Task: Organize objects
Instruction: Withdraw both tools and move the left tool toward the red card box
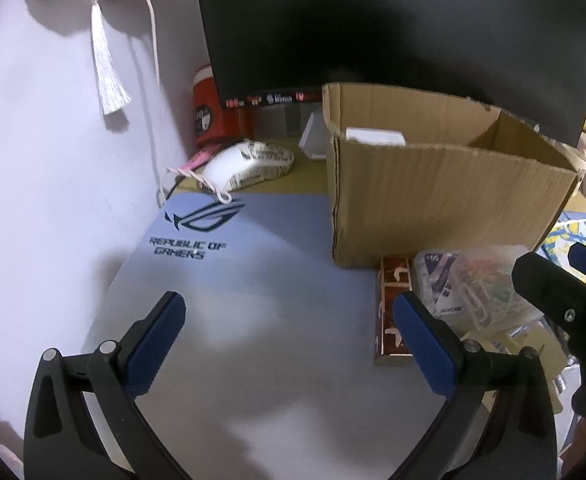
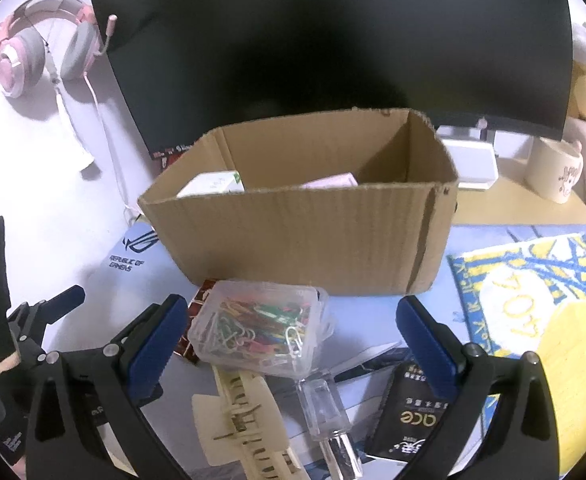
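Note:
An open cardboard box point(image 2: 301, 240) stands on the desk mat with a white packet point(image 2: 213, 184) and a pink item point(image 2: 333, 181) inside; in the left wrist view the cardboard box point(image 1: 445, 196) sits at centre right. In front of it lies a clear case of coloured paper clips point(image 2: 261, 326), over a brown patterned box point(image 1: 391, 312). My right gripper point(image 2: 291, 334) is open, the clip case between its fingers. My left gripper point(image 1: 289, 338) is open over bare mat, with nothing between its fingers. Below lie a cream comb-like piece point(image 2: 245, 412), a clear bottle point(image 2: 327, 404) and a black packet point(image 2: 407, 412).
A dark monitor point(image 2: 333, 40) stands behind the box. Pink headphones point(image 2: 37, 52) hang on the left wall. A white mouse point(image 1: 249, 164) and red can point(image 1: 207, 108) sit at the back left. A cream mug point(image 2: 555, 170) and a yellow-blue cloth point(image 2: 533, 280) lie to the right.

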Motion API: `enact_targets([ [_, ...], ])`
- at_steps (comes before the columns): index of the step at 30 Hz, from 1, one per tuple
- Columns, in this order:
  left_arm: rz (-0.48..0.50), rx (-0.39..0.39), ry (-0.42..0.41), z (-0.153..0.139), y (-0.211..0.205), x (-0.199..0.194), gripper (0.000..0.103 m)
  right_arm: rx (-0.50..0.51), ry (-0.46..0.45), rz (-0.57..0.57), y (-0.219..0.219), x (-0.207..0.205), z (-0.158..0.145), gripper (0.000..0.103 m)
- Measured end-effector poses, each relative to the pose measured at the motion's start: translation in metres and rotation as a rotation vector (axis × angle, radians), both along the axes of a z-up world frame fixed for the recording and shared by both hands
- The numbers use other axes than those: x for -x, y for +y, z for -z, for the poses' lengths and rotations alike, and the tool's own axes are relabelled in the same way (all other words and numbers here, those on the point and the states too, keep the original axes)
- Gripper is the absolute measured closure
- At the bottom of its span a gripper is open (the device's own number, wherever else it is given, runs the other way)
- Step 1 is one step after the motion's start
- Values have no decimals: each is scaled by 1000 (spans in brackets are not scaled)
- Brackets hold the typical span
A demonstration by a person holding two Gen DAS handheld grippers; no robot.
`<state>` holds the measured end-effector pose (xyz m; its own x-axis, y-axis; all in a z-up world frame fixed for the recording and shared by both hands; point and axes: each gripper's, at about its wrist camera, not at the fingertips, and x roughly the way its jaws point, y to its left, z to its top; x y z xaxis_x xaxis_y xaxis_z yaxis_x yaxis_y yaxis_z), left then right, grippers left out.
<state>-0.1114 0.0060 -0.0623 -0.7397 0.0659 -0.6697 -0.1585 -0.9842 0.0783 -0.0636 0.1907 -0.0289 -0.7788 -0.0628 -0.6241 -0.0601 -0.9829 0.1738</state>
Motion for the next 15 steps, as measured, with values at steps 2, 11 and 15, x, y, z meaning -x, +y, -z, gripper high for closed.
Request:
enact_targets([
  [2,-3,6,-19,4,1,3,0,0,-14,-1,-1,2,4,0],
  [11,29,-4,-53,15,6,8,0,30,-31,1,-5,6,10,0],
  [15,47,-27,-66,16,5,10,0,56,-55,9,-7,11,16,0],
])
